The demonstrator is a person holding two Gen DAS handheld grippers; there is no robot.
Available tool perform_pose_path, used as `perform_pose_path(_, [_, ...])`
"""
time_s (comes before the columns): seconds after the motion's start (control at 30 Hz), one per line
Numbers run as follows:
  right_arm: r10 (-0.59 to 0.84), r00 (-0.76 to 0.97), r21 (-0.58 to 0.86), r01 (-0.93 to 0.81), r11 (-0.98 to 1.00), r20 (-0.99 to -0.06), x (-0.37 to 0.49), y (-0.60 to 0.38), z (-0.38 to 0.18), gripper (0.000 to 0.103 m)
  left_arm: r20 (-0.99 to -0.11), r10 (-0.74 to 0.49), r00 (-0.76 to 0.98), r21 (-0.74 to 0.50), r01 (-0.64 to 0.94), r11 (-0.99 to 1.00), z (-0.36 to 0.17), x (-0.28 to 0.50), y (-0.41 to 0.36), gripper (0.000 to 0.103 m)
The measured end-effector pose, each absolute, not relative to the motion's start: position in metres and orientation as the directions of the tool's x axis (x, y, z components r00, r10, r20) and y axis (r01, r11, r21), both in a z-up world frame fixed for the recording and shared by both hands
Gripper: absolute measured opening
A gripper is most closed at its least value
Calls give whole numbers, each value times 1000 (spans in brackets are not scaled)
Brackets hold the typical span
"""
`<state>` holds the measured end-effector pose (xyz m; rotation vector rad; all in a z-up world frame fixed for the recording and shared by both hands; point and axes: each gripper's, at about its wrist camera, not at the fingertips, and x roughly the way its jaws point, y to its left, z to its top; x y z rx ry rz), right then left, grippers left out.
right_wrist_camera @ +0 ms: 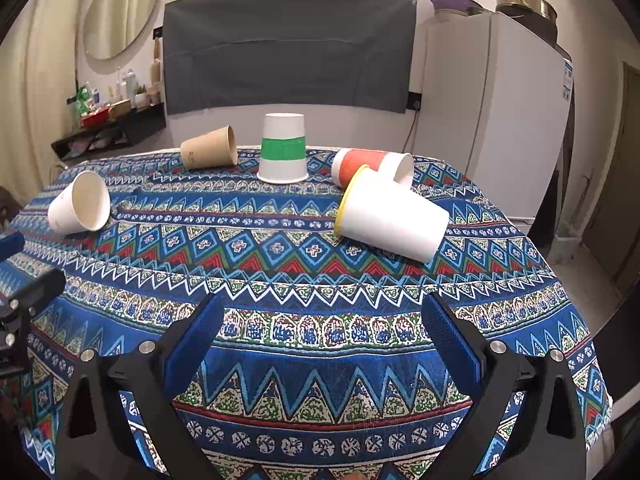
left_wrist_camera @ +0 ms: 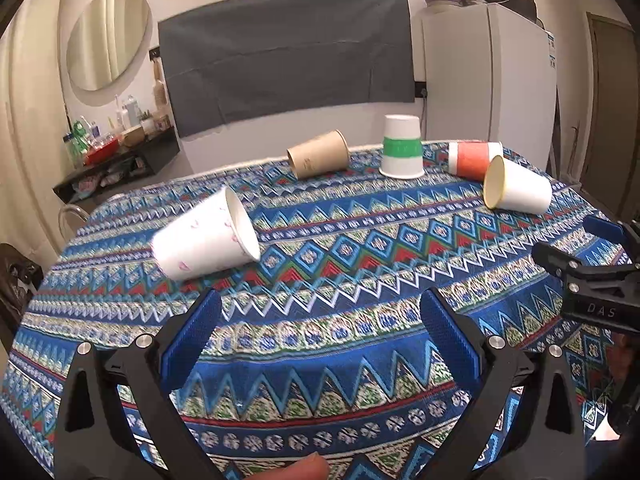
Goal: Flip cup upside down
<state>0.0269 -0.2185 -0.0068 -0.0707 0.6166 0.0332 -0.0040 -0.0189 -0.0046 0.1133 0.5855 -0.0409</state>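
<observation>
Five paper cups on the patterned tablecloth (right_wrist_camera: 320,344), green-banded cup (right_wrist_camera: 281,148) already upside down at the far middle, brown cup (right_wrist_camera: 209,153), pink-print white cup (left_wrist_camera: 206,237), orange cup (right_wrist_camera: 370,165) and yellow-rimmed white cup (right_wrist_camera: 390,218) on their sides, my left gripper (left_wrist_camera: 320,340) and right gripper (right_wrist_camera: 320,344) near, fingers spread wide, holding nothing

Both views are evenly and moderately lit by soft indoor light from above; no lamp is in frame. Shadows are faint: a small soft one under the white cup (right_wrist_camera: 390,220) lying on the counter (right_wrist_camera: 320,352). The oval mirror (left_wrist_camera: 108,38) shows a pale reflection without harsh glare, and the refrigerator (right_wrist_camera: 496,112) carries a mild sheen. Fisheye distortion is strong: the counter edge bows, walls curve, and dark vignetting fills the corners. The cloth pattern is sharp at centre and softer toward the rim. Slight colour fringing shows along the blue zigzags
</observation>
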Motion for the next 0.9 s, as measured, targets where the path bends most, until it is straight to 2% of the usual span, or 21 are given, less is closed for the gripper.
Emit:
perform_pose_path(0.07, [11, 814, -56, -53, 997, -581, 27, -218, -7, 95, -584, -10, 811, 116, 96, 989, -15, -4, -26, 97])
perform_pose_path(0.23, [10, 816, -55, -52, 997, -578, 28, -220, -7, 95, -536, -19, 844, 133, 107, 985, -10, -13, -30, 97])
perform_pose_path(0.4, [-12, 834, -55, -22, 998, -552, 25, -230, 2, 95, -533, -47, 845, 124, 133, 983, 1, -7, -39, 97])
perform_pose_path(0.73, [-68, 855, -11, 73, 997, -515, 26, -275, 17, 95, -591, -218, 776, 57, 309, 949, 32, 37, -87, 97])
perform_pose_path(0.9, [-114, 859, -17, 122, 992, -500, 28, -298, 20, 95, -587, -256, 768, 112, 390, 914, 33, 59, -125, 97])
